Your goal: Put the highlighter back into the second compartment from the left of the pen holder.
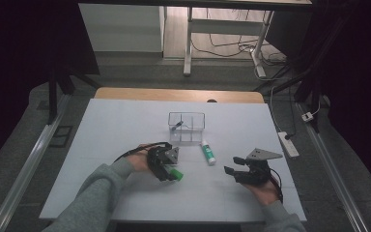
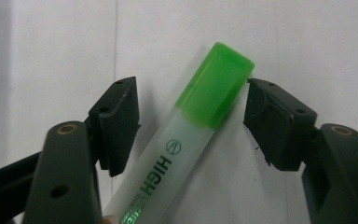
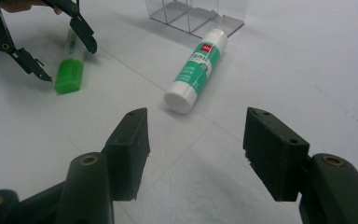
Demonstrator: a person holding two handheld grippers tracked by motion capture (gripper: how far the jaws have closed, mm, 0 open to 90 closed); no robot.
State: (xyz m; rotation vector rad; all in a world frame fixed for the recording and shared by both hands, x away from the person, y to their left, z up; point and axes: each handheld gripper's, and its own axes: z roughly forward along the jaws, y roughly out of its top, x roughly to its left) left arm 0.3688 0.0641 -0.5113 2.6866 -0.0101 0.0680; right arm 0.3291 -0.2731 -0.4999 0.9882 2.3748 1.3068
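Landmark: the clear box (image 1: 187, 126), standing mid-table on the white sheet (image 1: 101, 145); all places below are given from it.
Risk: the highlighter (image 2: 186, 135) lies slantwise between the left claw (image 2: 193, 123) jaws, so a squeeze from here would likely catch the green cap (image 2: 216, 86) at a corner and twist or flick the pen away instead of gripping it squarely.
Cause: the jaws are not lined up with the pen's flat sides, and the right-hand pad already sits just at the cap's edge while the other pad stands apart from the barrel.
Second risk: a grip on the cap alone could pull it off the barrel.
Highlighter place: flat on the sheet, nearer the person than the box and a little to its left.
Left claw: released, jaws straddling the pen, pads not pressing.
Right claw (image 3: 196, 154): released, nothing between its jaws, well to the box's right and nearer the person.
Glue stick (image 1: 208, 152): lying just in front of the box.
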